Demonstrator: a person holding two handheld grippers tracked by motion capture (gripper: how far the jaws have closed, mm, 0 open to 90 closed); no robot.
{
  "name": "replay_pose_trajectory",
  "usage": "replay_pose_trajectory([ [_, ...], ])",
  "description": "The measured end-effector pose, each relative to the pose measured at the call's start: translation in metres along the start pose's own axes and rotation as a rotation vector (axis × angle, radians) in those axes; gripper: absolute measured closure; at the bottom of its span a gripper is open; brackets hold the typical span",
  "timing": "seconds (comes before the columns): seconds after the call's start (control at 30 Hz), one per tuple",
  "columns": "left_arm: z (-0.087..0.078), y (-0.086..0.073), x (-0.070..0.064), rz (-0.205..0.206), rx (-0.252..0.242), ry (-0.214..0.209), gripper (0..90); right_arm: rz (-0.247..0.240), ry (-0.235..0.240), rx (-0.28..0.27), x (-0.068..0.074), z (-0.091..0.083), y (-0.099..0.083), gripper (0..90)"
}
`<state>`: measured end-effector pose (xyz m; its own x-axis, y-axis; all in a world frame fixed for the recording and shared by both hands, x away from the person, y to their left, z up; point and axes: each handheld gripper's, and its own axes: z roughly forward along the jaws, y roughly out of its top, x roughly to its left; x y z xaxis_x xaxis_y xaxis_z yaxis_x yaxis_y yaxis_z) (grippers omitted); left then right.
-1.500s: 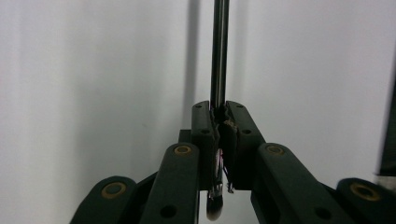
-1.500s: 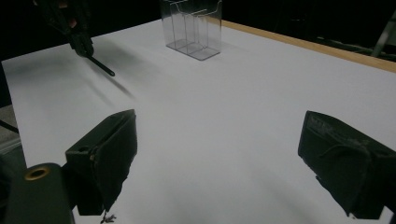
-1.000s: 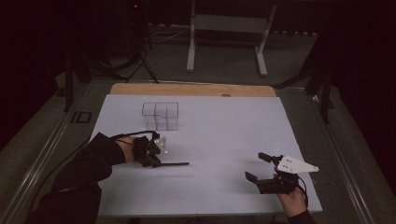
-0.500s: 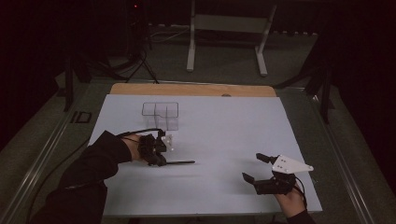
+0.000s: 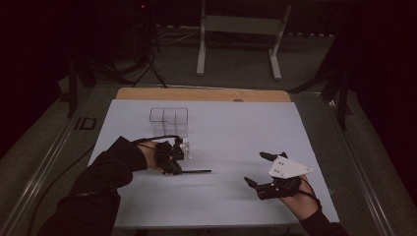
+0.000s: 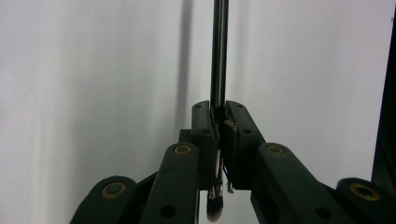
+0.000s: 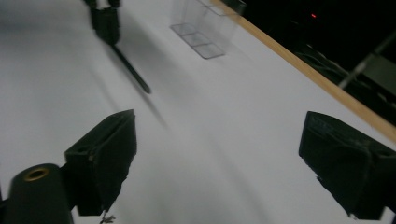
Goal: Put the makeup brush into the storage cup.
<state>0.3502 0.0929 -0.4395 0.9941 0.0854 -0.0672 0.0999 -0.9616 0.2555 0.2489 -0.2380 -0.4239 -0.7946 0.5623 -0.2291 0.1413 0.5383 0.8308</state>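
White sheet covers table, dark room. Left gripper jaws clamp brush, handle sticking out ahead. Right gripper wide open, holding nothing, well apart.

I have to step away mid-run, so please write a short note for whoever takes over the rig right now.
Left gripper: shut on the makeup brush, handle pointing away from the jaws, bristles at the jaw base.
Right gripper: open, holding nothing, near the table's right front.
Clear organizer: stands on the white table beyond the left gripper; nothing seen inside.
Done: brush gripped.
Left: probably carry it to the organizer and place it in a compartment.
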Motion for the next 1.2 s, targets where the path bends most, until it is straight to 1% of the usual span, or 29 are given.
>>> replay_pose_trajectory([
  [0.07,0.0,0.002,0.001,-0.008,0.0,-0.001,84.8,-0.042,0.002,0.002,0.004,0.004,0.007,15.7],
  [0.1,0.0,0.003,0.001,-0.011,0.0,-0.007,84.8,-0.051,0.009,0.003,0.005,0.005,0.008,16.2],
  [0.13,0.0,0.003,0.0,-0.007,0.002,-0.004,84.8,-0.064,0.002,0.004,0.007,0.007,0.011,16.2],
  [0.17,0.0,0.004,0.001,-0.015,0.005,-0.011,84.8,-0.07,0.002,0.007,0.008,0.009,0.012,16.2],
  [0.2,0.001,0.005,0.0,-0.016,0.009,-0.012,84.8,-0.085,0.014,0.015,0.01,0.012,0.014,16.8],
  [0.3,0.003,0.008,-0.001,-0.019,0.028,-0.012,84.8,-0.129,0.027,0.037,0.016,0.019,0.018,22.2],
  [0.33,0.003,0.009,-0.001,-0.022,0.03,-0.018,84.8,-0.138,0.03,0.051,0.018,0.022,0.02,23.6],
  [0.4,0.004,0.01,-0.001,-0.019,0.035,-0.021,84.8,-0.136,0.038,0.057,0.02,0.024,0.021,23.6],
  [0.43,0.005,0.012,-0.001,-0.021,0.037,-0.019,84.8,-0.129,0.055,0.069,0.022,0.027,0.023,23.6],
  [0.47,0.005,0.012,-0.001,-0.018,0.034,-0.023,84.8,-0.131,0.057,0.079,0.025,0.03,0.025,23.7],
  [0.5,0.005,0.013,0.0,-0.023,0.03,-0.021,84.8,-0.143,0.062,0.087,0.027,0.033,0.027,25.2],
  [0.53,0.004,0.014,-0.001,-0.021,0.032,-0.029,84.8,-0.157,0.05,0.093,0.029,0.035,0.028,25.5],
  [0.57,0.003,0.014,-0.001,-0.021,0.014,-0.027,84.8,-0.174,0.045,0.096,0.031,0.037,0.028,25.5],
  [0.6,0.003,0.014,-0.001,-0.021,0.014,-0.027,84.8,-0.174,0.045,0.096,0.031,0.037,0.028,25.5],
  [0.63,0.002,0.015,-0.001,-0.022,0.008,-0.034,84.8,-0.198,0.048,0.103,0.033,0.039,0.029,25.5],
  [0.67,0.001,0.015,-0.001,-0.022,0.007,-0.02,84.8,-0.245,0.027,0.114,0.038,0.043,0.029,25.6],
  [0.73,0.0,0.016,-0.001,-0.019,0.004,-0.029,84.8,-0.288,0.019,0.12,0.043,0.046,0.03,27.3],
  [0.77,0.0,0.017,-0.001,-0.023,0.002,-0.017,84.8,-0.297,0.02,0.118,0.045,0.047,0.03,29.9],
  [0.8,0.001,0.017,0.0,-0.023,0.006,-0.026,84.8,-0.296,0.032,0.117,0.047,0.049,0.031,30.4],
  [0.83,0.001,0.019,-0.001,-0.02,0.012,-0.02,84.8,-0.303,0.035,0.116,0.049,0.051,0.032,30.6],
  [0.9,0.003,0.021,0.0,-0.024,0.02,-0.029,84.8,-0.345,0.023,0.126,0.054,0.055,0.033,32.8],
  [0.97,0.004,0.024,0.0,-0.039,0.01,-0.035,84.7,-0.42,-0.012,0.142,0.061,0.06,0.033,34.6],
  [1.0,0.004,0.025,0.0,-0.031,0.012,-0.028,84.8,-0.439,-0.017,0.146,0.064,0.061,0.033,36.6],
  [1.03,0.004,0.026,0.001,-0.041,0.011,-0.032,84.8,-0.475,-0.033,0.16,0.067,0.063,0.033,40.0],
  [1.07,0.005,0.027,0.0,-0.032,0.014,-0.03,84.7,-0.546,-0.054,0.177,0.071,0.066,0.032,42.5],
  [1.1,0.004,0.028,0.001,-0.034,0.011,-0.02,84.8,-0.584,-0.065,0.195,0.074,0.068,0.031,44.5],
  [1.13,0.004,0.028,0.001,-0.037,0.011,-0.031,84.8,-0.616,-0.071,0.211,0.076,0.07,0.03,48.5],
  [1.17,0.004,0.029,0.0,-0.027,0.011,-0.03,84.7,-0.633,-0.078,0.222,0.078,0.072,0.029,51.0],
  [1.2,0.004,0.03,0.0,-0.032,0.01,-0.025,84.7,-0.656,-0.087,0.236,0.079,0.075,0.027,53.1],
])
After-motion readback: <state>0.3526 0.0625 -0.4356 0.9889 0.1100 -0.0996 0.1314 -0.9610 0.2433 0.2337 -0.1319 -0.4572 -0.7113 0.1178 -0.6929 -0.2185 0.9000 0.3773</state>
